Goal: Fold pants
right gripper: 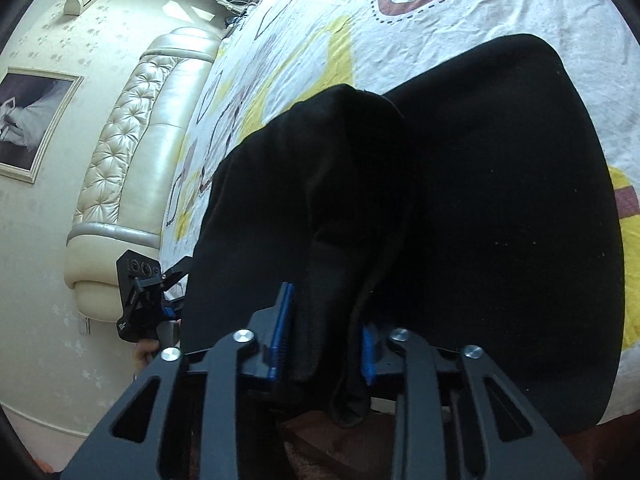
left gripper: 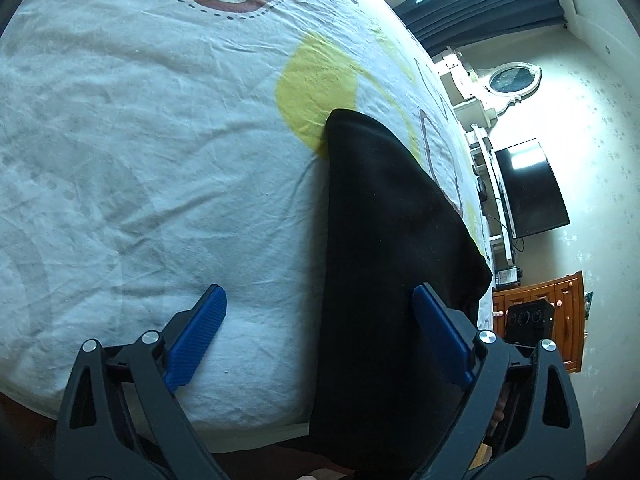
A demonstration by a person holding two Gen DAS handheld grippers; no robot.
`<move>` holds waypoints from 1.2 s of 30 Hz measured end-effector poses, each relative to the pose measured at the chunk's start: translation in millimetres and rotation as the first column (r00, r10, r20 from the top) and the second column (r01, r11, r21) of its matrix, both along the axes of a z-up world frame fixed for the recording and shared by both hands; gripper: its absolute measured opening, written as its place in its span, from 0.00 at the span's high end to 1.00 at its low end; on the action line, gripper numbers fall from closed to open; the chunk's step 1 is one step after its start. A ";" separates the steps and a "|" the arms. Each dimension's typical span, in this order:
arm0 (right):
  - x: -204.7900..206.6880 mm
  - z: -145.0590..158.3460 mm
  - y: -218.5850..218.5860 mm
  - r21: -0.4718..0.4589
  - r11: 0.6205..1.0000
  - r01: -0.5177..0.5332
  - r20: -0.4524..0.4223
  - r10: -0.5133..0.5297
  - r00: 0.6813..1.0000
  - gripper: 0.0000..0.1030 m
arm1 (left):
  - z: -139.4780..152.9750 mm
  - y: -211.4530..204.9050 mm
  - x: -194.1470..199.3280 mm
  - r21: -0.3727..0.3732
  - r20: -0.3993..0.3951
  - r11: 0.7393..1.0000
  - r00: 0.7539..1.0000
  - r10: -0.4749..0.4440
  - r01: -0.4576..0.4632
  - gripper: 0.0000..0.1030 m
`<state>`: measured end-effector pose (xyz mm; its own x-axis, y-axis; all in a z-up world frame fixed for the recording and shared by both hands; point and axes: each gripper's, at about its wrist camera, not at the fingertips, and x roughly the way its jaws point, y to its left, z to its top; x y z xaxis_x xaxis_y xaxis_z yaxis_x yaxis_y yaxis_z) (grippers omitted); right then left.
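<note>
Black pants [left gripper: 384, 240] lie on the bed and hang over its near edge. My left gripper [left gripper: 320, 320] is open, its blue pads [left gripper: 198, 330] wide apart, the right pad next to the pants' edge. In the right wrist view the pants [right gripper: 500, 200] spread flat on the sheet, with a bunched fold [right gripper: 332, 208] lifted toward me. My right gripper [right gripper: 326, 328] is shut on that fold, with cloth hanging below the pads. The left gripper [right gripper: 144, 292] shows at the left, beside the pants.
The bed sheet [left gripper: 140, 140] is white with yellow and brown shapes. A padded headboard [right gripper: 132, 152] and wall picture [right gripper: 28, 120] are at the left. A television [left gripper: 528, 188] and wooden cabinet [left gripper: 560, 312] stand beyond the bed.
</note>
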<state>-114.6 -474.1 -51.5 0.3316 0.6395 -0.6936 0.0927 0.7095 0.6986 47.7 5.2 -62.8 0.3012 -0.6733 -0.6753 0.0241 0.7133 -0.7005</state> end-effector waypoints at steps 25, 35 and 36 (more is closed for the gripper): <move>-9.0 28.8 -33.0 0.175 0.980 0.097 0.084 -0.113 0.990 0.88 | 3.8 -11.4 11.3 0.028 0.014 0.998 0.999 -0.048 0.047 0.04; -22.2 19.4 -78.8 0.173 0.967 0.190 0.066 -0.204 0.977 0.90 | 9.1 -20.2 8.9 -0.002 0.024 0.997 0.997 -0.074 0.074 0.04; -22.2 17.6 -83.2 0.181 0.963 0.197 0.060 -0.211 0.976 0.90 | 9.8 -22.6 8.4 -0.005 0.027 0.997 0.996 -0.082 0.082 0.04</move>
<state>-136.8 -557.3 -34.0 0.5164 0.6608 -0.5447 0.1628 0.5487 0.8200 56.1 -17.3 -53.0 0.2623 -0.7009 -0.6633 0.1014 0.7035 -0.7034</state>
